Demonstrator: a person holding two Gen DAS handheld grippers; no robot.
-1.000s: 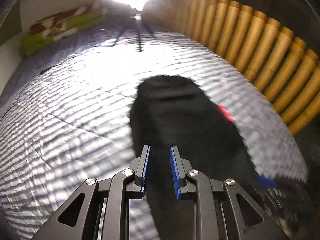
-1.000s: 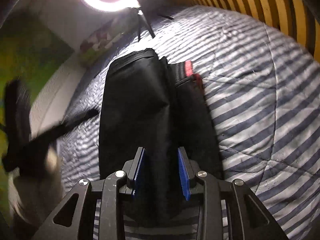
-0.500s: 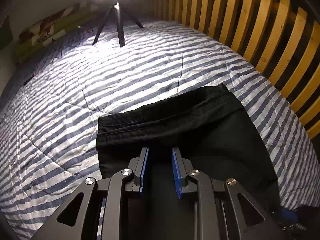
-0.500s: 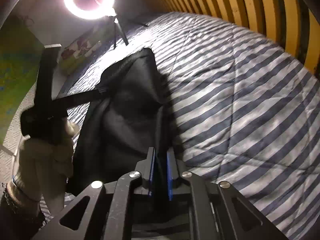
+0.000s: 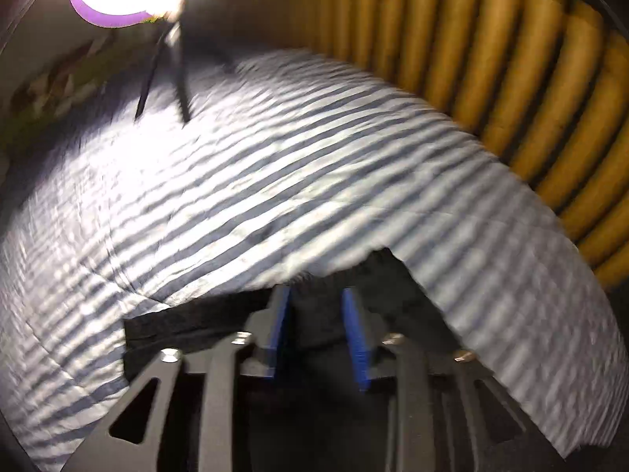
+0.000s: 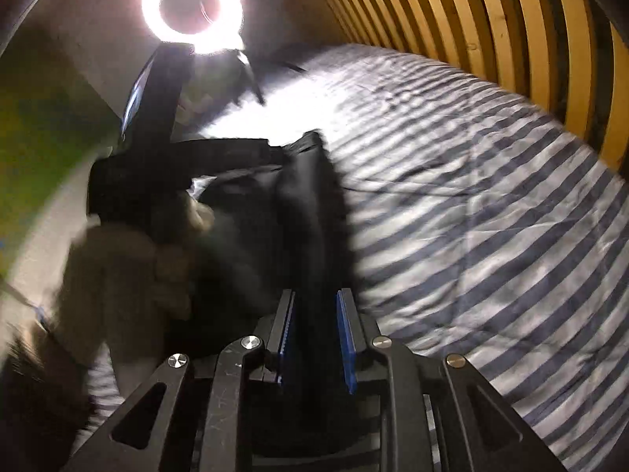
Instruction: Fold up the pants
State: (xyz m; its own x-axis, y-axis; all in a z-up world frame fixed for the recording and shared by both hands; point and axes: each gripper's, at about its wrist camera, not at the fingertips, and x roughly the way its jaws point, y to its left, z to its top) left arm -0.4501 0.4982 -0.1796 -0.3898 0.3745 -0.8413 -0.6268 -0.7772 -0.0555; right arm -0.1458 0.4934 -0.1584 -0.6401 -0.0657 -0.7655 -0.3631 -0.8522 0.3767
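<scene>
The left gripper [image 5: 316, 328] is spreading its jaws, the blue pads [image 5: 281, 322] standing apart with black cloth lying between them and not pinched by either pad. The right gripper [image 6: 314, 340] is also easing its jaws wider; a dark fold of the black pants [image 6: 306, 212] is running up between its pads [image 6: 348, 338], and the cloth looks loose there rather than squeezed. Those pants are lying as a folded dark bundle on the striped blanket [image 6: 491, 236], their near end under both grippers and their far end reaching toward the ring light [image 6: 191, 2]. From the left wrist camera, one straight edge of the pants [image 5: 204, 322] is showing just left of the pads, with blanket all around it. Left of the pants, in the right wrist view, a gloved hand [image 6: 129, 271] is gripping the handle of the left gripper [image 6: 220, 157], whose fingers are touching the pants' far corner. The ring light is glowing on its tripod [image 6: 247, 74] standing on the blanket beyond the pants. Right of the pants, past the blanket, a wall of wooden slats [image 6: 511, 31] is curving along the bed.
</scene>
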